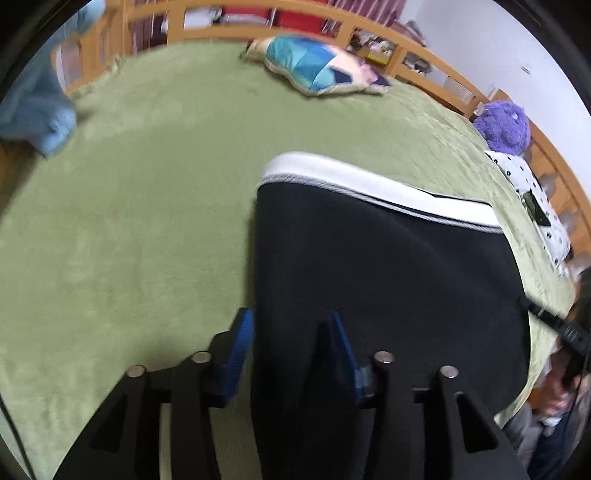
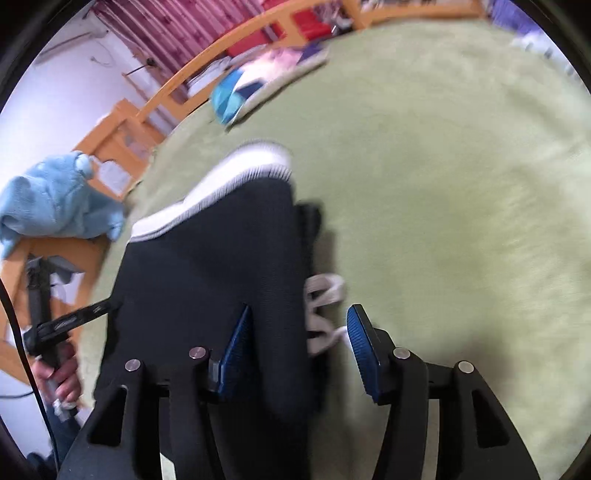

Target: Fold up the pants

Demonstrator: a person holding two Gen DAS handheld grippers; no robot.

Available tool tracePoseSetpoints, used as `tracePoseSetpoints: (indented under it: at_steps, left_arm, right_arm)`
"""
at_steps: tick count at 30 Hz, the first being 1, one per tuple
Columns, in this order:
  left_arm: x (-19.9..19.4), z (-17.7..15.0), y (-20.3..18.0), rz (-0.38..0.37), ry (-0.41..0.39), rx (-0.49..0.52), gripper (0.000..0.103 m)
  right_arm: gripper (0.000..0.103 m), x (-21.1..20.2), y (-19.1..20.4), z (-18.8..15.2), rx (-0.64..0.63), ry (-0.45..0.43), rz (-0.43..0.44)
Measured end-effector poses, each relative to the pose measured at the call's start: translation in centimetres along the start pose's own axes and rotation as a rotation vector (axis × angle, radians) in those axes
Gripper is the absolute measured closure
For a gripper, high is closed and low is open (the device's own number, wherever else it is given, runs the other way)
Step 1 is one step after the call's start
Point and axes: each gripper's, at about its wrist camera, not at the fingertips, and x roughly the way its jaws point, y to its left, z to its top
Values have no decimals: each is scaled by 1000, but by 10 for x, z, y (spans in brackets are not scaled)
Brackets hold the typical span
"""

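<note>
The bed [image 1: 129, 221], covered in a green blanket, is serving as the folding surface, and it is giving the pants [image 1: 388, 277] wide bare room on both sides. The pants are lying flat near the middle of it, dark cloth spread toward the camera and the white waistband [image 1: 369, 188] at the far end; this looks like a layout meant to let both near edges be lifted together and carried over toward the waistband. A pillow [image 1: 317, 66] is resting well beyond the waistband, near the wooden rail [image 1: 369, 29], and a blue plush [image 1: 33, 107] is hanging at the bed's left edge, both well apart from the work. A white drawstring [image 2: 325, 310] is trailing out from the right edge of the pants.

The left tongs [image 1: 291, 350] are standing partly open, straddling the left edge of the pants: one pad is over the blanket, the other over the dark cloth. Whether the cloth is pinched I cannot tell; a gap is showing between the pads.

The right tongs [image 2: 303, 350] are standing wider, one pad over the cloth, the other over the blanket, with the drawstring between them. They are gripping nothing that I can see.
</note>
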Motion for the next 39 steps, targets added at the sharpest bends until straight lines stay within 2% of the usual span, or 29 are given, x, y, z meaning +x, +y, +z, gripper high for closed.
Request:
tracePoseSetpoints:
  at_steps: [2, 6, 9, 11, 13, 15, 17, 20, 24, 27, 30, 32, 33, 35, 36, 39]
  left_arm:
    - [-22, -12, -11, 23, -47, 47, 48]
    - [-47, -45, -20, 30, -91, 81, 40]
    - [-35, -82, -18, 51, -45, 85, 40]
    - [-17, -108, -14, 50, 3, 59, 39]
    - [-15, -119, -10, 38, -14, 28, 36]
    - [-24, -113, -4, 0, -4, 5, 37]
    - [-36, -102, 0, -33, -28, 2, 37]
    - [-50, -77, -1, 14, -92, 45, 37]
    - [-42, -36, -10, 11, -124, 65, 37]
    - [-25, 1, -25, 10, -137, 88, 37]
    - [-8, 29, -42, -4, -152, 101, 37]
    - [8, 44, -50, -15, -154, 114, 37]
    - [21, 52, -53, 8, -146, 118, 37]
    - [51, 62, -53, 76, -103, 111, 37]
    - [62, 64, -51, 80, -95, 102, 37]
    - [82, 72, -42, 57, -70, 62, 37]
  right_arm:
    - [51, -23, 12, -3, -34, -68, -27]
    - [56, -50, 44, -30, -154, -135, -11]
    - [58, -34, 52, -62, -221, -87, -7]
    - [58, -18, 45, -86, -222, -58, -48]
    - [58, -6, 36, -103, -203, -27, -68]
    - [59, -9, 38, -104, -206, -27, -72]
    - [60, -20, 42, -94, -204, -4, -70]
    - [60, -41, 51, -75, -216, -62, -33]
    - [60, -39, 65, -36, -255, -130, -79]
    - [60, -19, 76, 1, -257, -166, -111]
    - [60, 7, 84, 27, -269, -164, -95]
    - [60, 27, 89, 38, -294, -159, -85]
    - [60, 38, 90, 42, -311, -153, -91]
    - [67, 69, 85, 48, -336, -125, -151]
    - [68, 78, 78, 50, -316, -122, -177]
    - [68, 84, 64, 60, -260, -118, -130]
